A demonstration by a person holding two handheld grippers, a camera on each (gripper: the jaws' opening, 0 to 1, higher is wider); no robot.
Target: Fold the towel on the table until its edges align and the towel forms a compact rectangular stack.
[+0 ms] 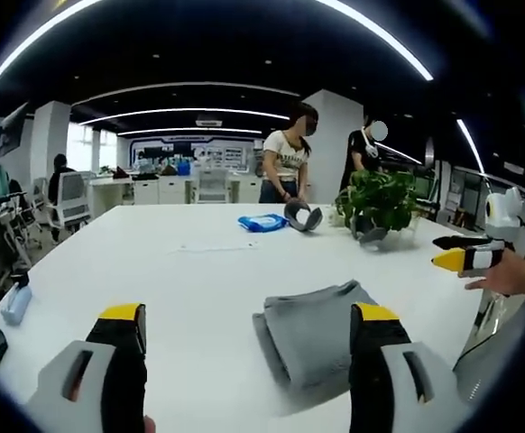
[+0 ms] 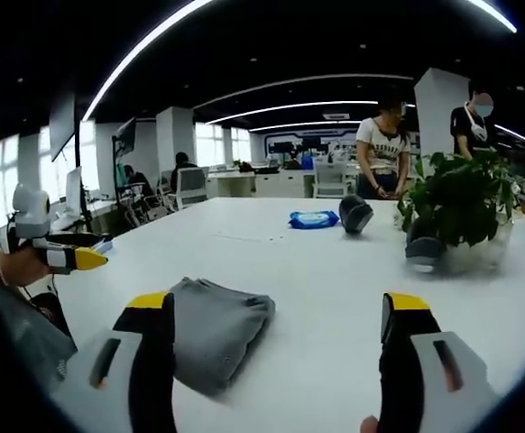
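Note:
The grey towel (image 1: pixel 312 336) lies folded in a compact stack on the white table (image 1: pixel 190 271). My left gripper (image 1: pixel 249 316) hovers open over the table, its right jaw in front of the towel's right side, nothing between the jaws. From the right, the right gripper (image 1: pixel 456 254) comes into the left gripper view, held in a hand. In the right gripper view the towel (image 2: pixel 216 329) sits low at the left, partly behind the left jaw of my open right gripper (image 2: pixel 279 305). The left gripper (image 2: pixel 69 258) shows at the far left.
A potted plant (image 1: pixel 380 203) (image 2: pixel 461 203), a blue packet (image 1: pixel 262 222) (image 2: pixel 314 219) and a dark curved object (image 1: pixel 303 216) (image 2: pixel 355 214) stand at the table's far end. Two people stand behind them. Small items (image 1: pixel 14 302) lie near the left edge.

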